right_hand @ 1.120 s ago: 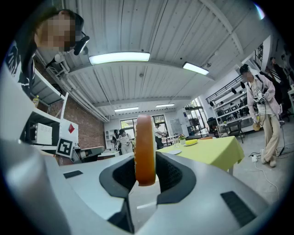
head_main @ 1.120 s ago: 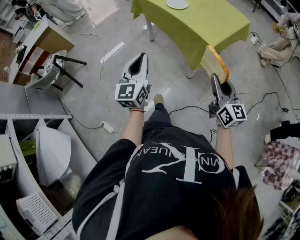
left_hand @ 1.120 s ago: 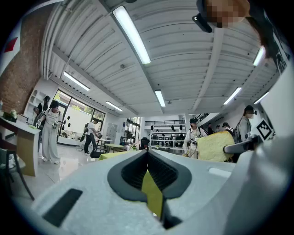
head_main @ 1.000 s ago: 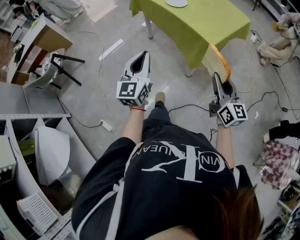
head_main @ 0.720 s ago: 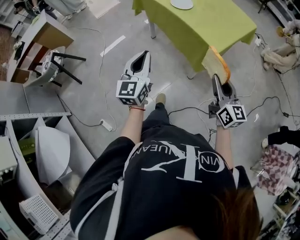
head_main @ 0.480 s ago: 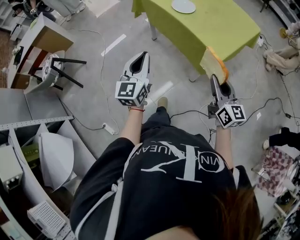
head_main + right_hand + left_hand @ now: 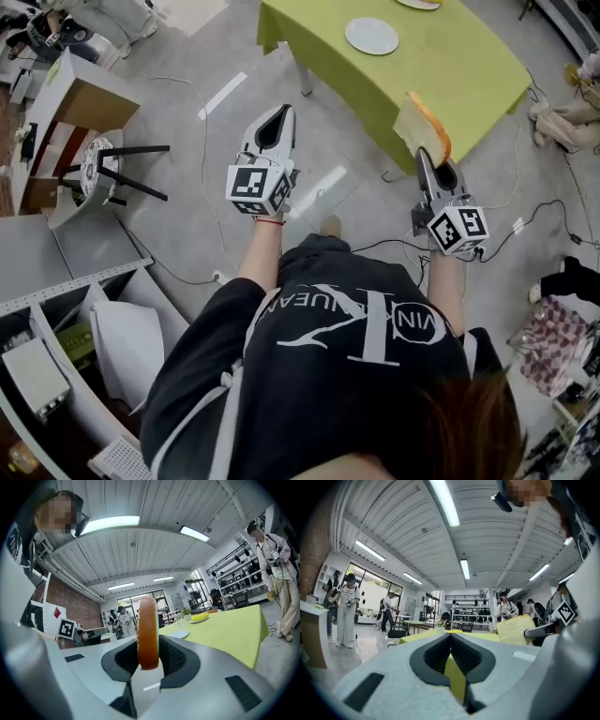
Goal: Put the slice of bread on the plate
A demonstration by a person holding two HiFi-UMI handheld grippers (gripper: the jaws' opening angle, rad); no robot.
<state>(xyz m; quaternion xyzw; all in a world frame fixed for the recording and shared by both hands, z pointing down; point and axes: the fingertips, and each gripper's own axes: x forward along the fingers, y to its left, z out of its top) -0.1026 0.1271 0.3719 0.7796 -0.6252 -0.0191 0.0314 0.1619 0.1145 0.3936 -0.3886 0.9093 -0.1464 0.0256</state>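
Observation:
A slice of bread (image 7: 424, 125) with a brown crust stands on edge between the jaws of my right gripper (image 7: 423, 156), which is shut on it. In the right gripper view the bread (image 7: 147, 631) rises upright out of the right gripper (image 7: 147, 647). An empty white plate (image 7: 371, 36) lies on the green table (image 7: 469, 66) ahead of the bread; it shows past the crust as the plate (image 7: 178, 633). My left gripper (image 7: 280, 112) is held level over the floor, shut and holding nothing. Its tips (image 7: 450, 637) meet, and the bread (image 7: 514, 629) shows to its right.
A second plate with a banana (image 7: 200, 617) sits farther back on the table. An overturned chair (image 7: 122, 164) and a wooden desk (image 7: 80, 89) stand at the left, with cables (image 7: 197, 103) across the floor. Grey shelving (image 7: 56, 319) is at the lower left. People (image 7: 347, 609) stand about the room.
The person has walked toward the green table, so the table and white plate have come further into view. Both grippers travelled along, the bread still gripped in the right one.

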